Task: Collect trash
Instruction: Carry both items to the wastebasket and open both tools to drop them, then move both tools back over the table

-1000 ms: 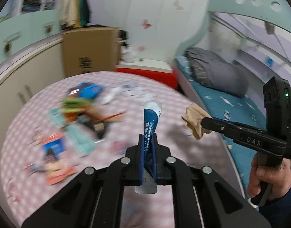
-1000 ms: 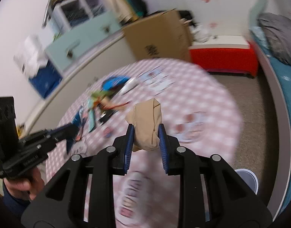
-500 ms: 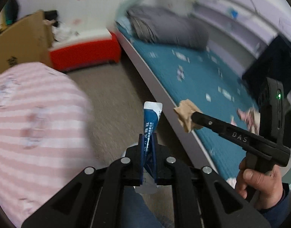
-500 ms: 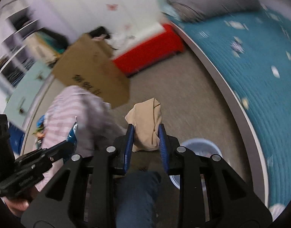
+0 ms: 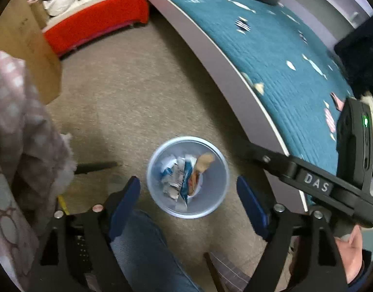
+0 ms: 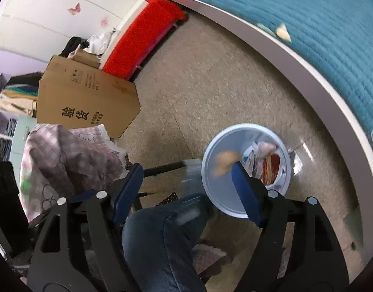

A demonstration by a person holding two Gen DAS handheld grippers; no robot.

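A pale round waste bin (image 5: pixel 217 185) stands on the floor right under both grippers. My left gripper (image 5: pixel 187 196) points down over it, its jaws opening with nothing between the blue pads. The blue wrapper (image 5: pixel 186 180) lies in the bin on other wrappers, with the beige wad (image 5: pixel 204 162) beside it. My right gripper (image 6: pixel 186 188) is opening too and holds nothing. In its view the beige wad (image 6: pixel 225 161) is a blur inside the bin (image 6: pixel 218 192). The right gripper (image 5: pixel 308 180) also reaches in from the right in the left wrist view.
The bed with a teal cover (image 5: pixel 284 48) curves close along the bin's right. A cardboard box (image 6: pixel 86 102) and a red bench (image 6: pixel 142 36) stand further off. The pink checked tablecloth (image 6: pixel 64 155) hangs at the left. The person's jeans knee (image 6: pixel 162 231) is just below the grippers.
Both grippers swung off the table, tipped down over the bin and opened. The blue wrapper left the left jaws and the beige wad left the right; both are now in the bin.
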